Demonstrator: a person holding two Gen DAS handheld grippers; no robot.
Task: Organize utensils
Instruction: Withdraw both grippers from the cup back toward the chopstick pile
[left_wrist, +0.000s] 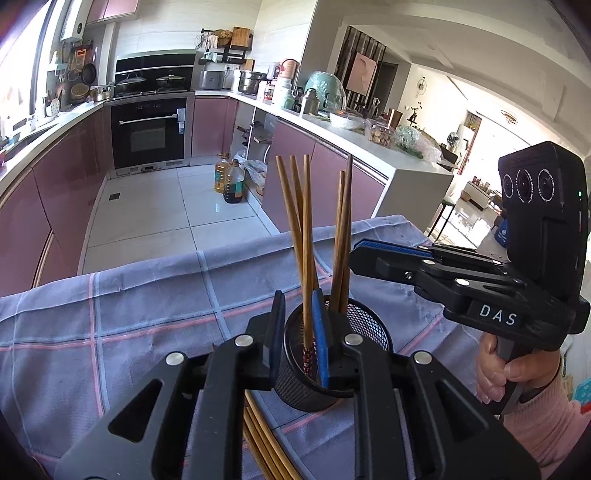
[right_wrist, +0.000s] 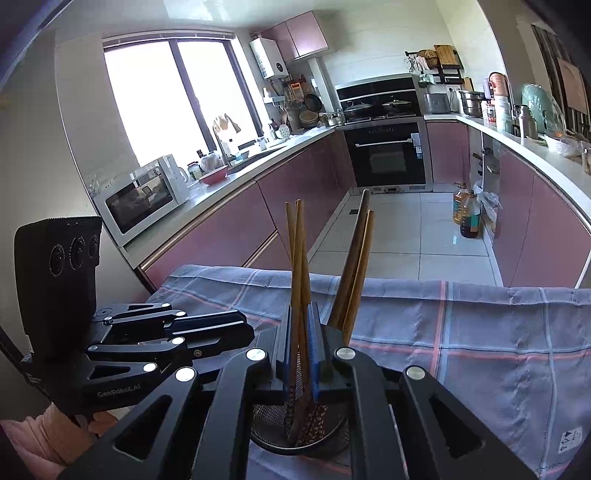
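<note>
A black mesh holder (left_wrist: 334, 354) stands upright on a blue plaid cloth (left_wrist: 147, 295) near the table's far edge, holding several wooden chopsticks (left_wrist: 345, 236) with their long axes close to vertical, patterned ends down in the cup and plain ends fanned upward and slightly outward. In the left wrist view, the left gripper (left_wrist: 299, 343) straddles the holder's near rim, its fingers set a little apart around one chopstick (left_wrist: 307, 258); whether the pads actually press it is hard to judge. More chopsticks (left_wrist: 264, 443) lie flat on the cloth beneath that gripper. In the right wrist view, the right gripper (right_wrist: 300, 350) has its blue-padded fingers drawn narrowly about a pair of chopsticks (right_wrist: 297, 258) above the holder (right_wrist: 295, 428), apparently pinching them.
</note>
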